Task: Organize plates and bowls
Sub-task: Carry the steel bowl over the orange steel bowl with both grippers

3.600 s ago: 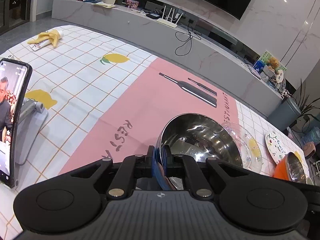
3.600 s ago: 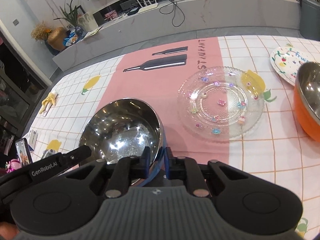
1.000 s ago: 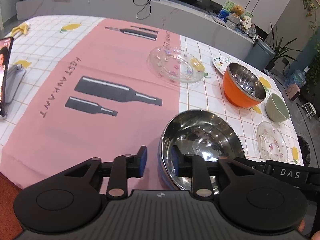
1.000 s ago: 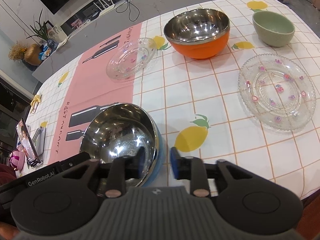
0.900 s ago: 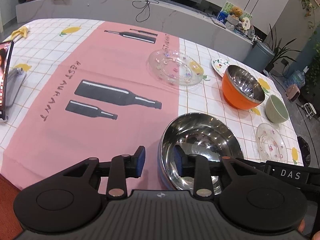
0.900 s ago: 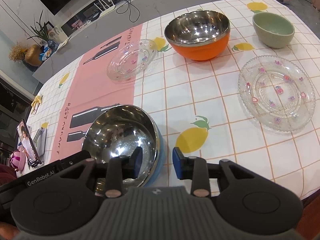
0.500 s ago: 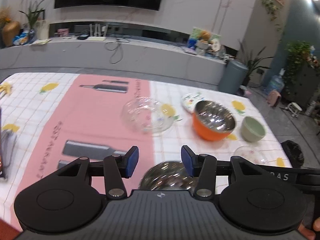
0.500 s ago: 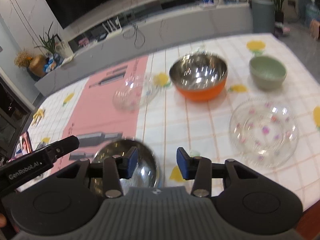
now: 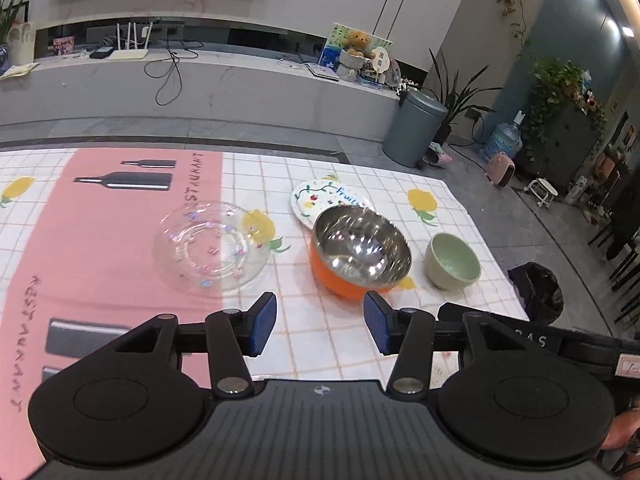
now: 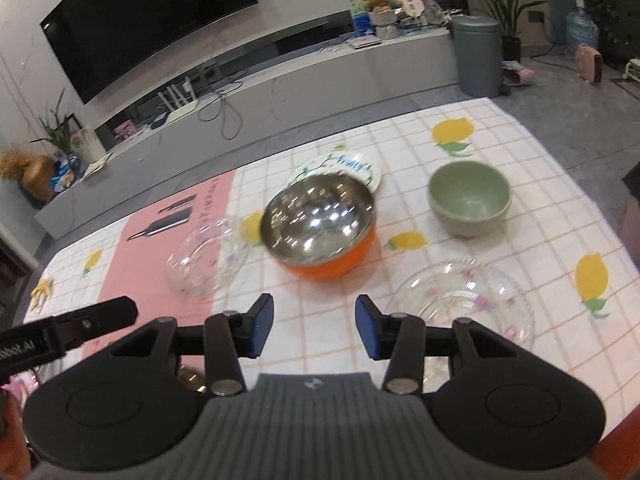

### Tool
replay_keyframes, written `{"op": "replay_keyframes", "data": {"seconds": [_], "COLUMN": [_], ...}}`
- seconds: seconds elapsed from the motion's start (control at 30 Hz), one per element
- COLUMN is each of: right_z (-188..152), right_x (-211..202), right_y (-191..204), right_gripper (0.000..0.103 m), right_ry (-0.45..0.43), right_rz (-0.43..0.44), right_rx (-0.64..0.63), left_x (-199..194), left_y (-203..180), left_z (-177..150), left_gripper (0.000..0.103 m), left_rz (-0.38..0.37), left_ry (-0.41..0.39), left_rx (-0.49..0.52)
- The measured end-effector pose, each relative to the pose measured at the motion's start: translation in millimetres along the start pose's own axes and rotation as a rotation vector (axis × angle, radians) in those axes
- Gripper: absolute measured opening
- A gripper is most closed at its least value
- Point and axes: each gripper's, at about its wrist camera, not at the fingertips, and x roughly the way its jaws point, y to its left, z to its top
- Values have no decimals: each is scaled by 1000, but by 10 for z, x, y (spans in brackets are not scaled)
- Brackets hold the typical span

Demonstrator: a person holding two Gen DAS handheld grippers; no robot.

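Bench [image 9: 340,344] w/ checked lemon cloth and a pink "RESTAURANT" panel on its left part carries everything.

Orange bowl [image 9: 360,256] w/ steel lining sits upright near bench centre, ahead of both tools; in right wrist view [image 10: 320,232] it's straight ahead, slightly left.

Clear glass plate [image 9: 210,246] lies flat to the left of orange bowl, straddling the pink/white edge, apart from the bowl.

2nd clear glass plate [image 10: 464,304] lies flat at right front, just behind right tool's fingers, near but not touching the orange bowl.

White painted plate [image 9: 324,200] lies behind the orange bowl; bowl rim overlaps it in view, contact can't be told.

Green bowl [image 9: 452,266] upright to the right of orange bowl, apart from it; also [image 10: 470,198].

Left hand-held gripper [image 9: 319,328]: jaws spread wide, nothing between blue pads, held above bench short of orange bowl.

Right hand-held gripper [image 10: 314,327]: likewise wide apart, empty, above the cloth between orange bowl and near glass plate.

Sliver of a shiny steel item [image 10: 192,378] under right tool's left finger; too hidden to name.
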Motion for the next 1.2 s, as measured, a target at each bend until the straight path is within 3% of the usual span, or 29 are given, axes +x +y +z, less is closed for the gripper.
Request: {"op": "replay_keyframes", "data": {"seconds": [0.63, 0.87, 1.07, 1.2], "right_z": [548, 654, 629, 591], "right_x": [882, 1179, 1381, 1478], "right_y": [-295, -371, -372, -379], "right_gripper": [46, 45, 42, 26], "right_ry": [79, 107, 152, 182], "right_rz": [-60, -74, -82, -79], "right_rx": [84, 116, 113, 118], "left_x": [941, 1324, 1657, 1746], "left_y": [54, 122, 122, 114], "left_z": [475, 534, 449, 403], "left_gripper": [57, 57, 48, 32], "left_rz": [-57, -31, 42, 39], "left_ry": [83, 129, 233, 270], "left_rx": [-36, -70, -68, -81]}}
